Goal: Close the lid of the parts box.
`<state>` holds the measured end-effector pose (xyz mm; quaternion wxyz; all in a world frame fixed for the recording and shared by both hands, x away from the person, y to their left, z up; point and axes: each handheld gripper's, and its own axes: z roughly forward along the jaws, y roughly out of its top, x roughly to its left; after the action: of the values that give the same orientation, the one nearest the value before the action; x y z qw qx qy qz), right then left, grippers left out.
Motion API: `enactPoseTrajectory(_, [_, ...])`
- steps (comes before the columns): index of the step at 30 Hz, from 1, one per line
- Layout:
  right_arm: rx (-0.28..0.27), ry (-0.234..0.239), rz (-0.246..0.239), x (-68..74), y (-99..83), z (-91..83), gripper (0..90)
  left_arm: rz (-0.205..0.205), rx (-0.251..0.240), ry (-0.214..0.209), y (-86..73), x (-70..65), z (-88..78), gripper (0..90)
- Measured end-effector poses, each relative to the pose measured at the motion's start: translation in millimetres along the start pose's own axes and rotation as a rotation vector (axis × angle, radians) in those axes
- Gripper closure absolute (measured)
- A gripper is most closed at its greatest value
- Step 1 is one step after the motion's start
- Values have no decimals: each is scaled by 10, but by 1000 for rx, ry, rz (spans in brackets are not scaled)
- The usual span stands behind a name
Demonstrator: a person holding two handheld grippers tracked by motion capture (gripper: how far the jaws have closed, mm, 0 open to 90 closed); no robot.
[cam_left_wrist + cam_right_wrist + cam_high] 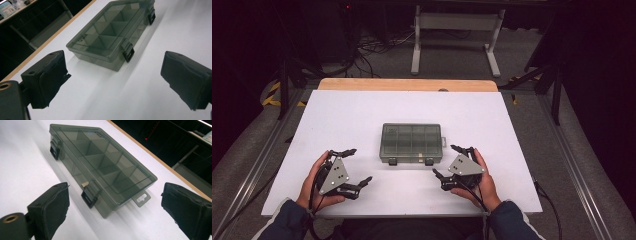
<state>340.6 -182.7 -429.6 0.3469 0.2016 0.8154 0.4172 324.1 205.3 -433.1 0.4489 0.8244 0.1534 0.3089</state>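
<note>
A: Start with the box (pixel 412 143). Where is it?

B: In the middle of the white table (pixel 362 115), flat, lid down. It is smoky see-through plastic with dividers inside, and as far as I can see the compartments are empty. Two black latches sit on the long side facing the person: one (pixel 392 161) toward the left hand, one (pixel 429 161) toward the right. A small hang tab (pixel 141 199) sticks out of the short end on the right.

A: How will it handle?

B: Light, I'd judge, and stiff, being hard thin plastic. But smooth, so it may skate on the table when pushed from one side. The lid could flex or crack under a hard squeeze.

A: So where would you take hold?

B: For opening, at the latches: a jaw tip under a latch's lip, while the other gripper steadies the box by a short end. For lifting, across a short end or a corner, where the walls are stiffest. I'd leave the tab alone; it looks thin.

A: And the grippers?

B: Both are spread wide with nothing between the jaws. The left gripper (pixel 352 169) rests near the front left of the box, apart from it; the right gripper (pixel 453 161) lies just beside the front right corner, not touching. Each points inward at the box, which shows between the jaws in both gripper views.

A: Anything else around?

B: A wooden edge (pixel 407 84) behind the table, then dark floor with cables.
</note>
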Motion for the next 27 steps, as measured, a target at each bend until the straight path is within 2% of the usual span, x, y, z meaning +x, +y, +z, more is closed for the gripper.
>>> enactPoseTrajectory(14, [3, -22, 21, -43, -141, -94, 80, -23, 7, 30, -158, 13, -68, 73])
enactPoseTrajectory(27, [17, -39, 58, -95, -343, -183, 72, -96, 20, 41, -374, 70, -150, 71])
